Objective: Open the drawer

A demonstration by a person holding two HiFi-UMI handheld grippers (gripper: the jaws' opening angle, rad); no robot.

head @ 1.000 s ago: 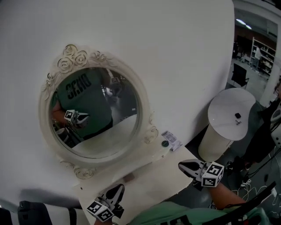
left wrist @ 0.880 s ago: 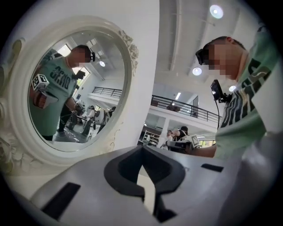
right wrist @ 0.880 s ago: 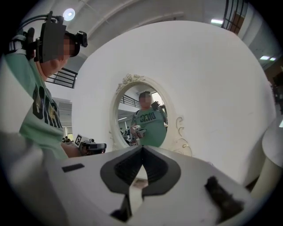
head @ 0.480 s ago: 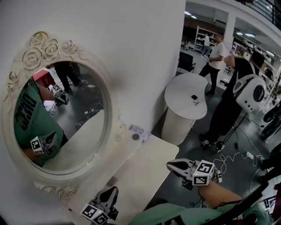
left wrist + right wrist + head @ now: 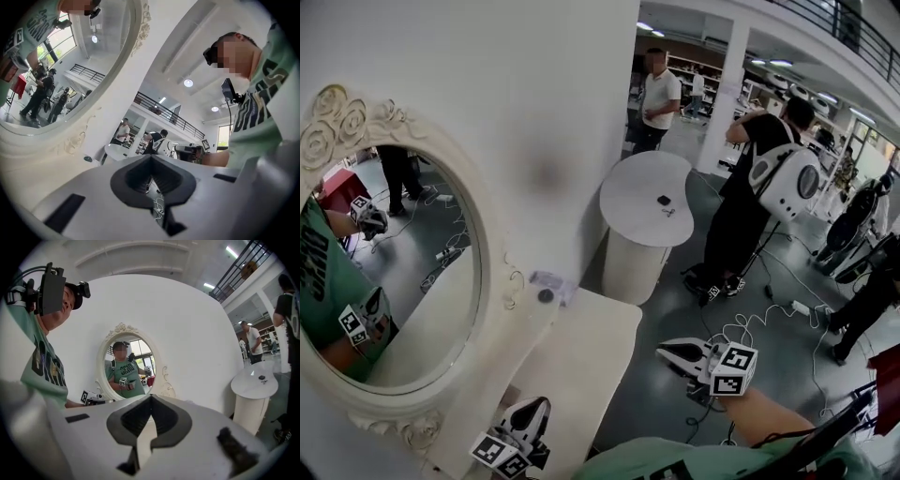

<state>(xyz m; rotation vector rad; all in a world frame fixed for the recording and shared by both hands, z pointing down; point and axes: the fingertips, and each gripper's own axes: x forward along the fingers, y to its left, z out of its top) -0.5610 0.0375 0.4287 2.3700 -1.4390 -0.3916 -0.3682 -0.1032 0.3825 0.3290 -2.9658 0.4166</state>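
Up and to the left of the left gripper (image 5: 539, 406) hung an oval mirror (image 5: 403, 281) in a carved cream frame. The left gripper hovered over the near left end of the white dressing-table top (image 5: 581, 347), its 2 jaws pressed together with nothing between them. Ahead of it, by the wall, lay a small dark round object (image 5: 546, 295). The right gripper (image 5: 663, 349) hung past the top's right edge, above the grey floor (image 5: 642, 403), jaws likewise together and empty. Beyond it stood a round white pedestal table (image 5: 645, 192), a person in a white shirt (image 5: 659, 98) and a person in black (image 5: 748, 202). The drawer could not be made out in any view.
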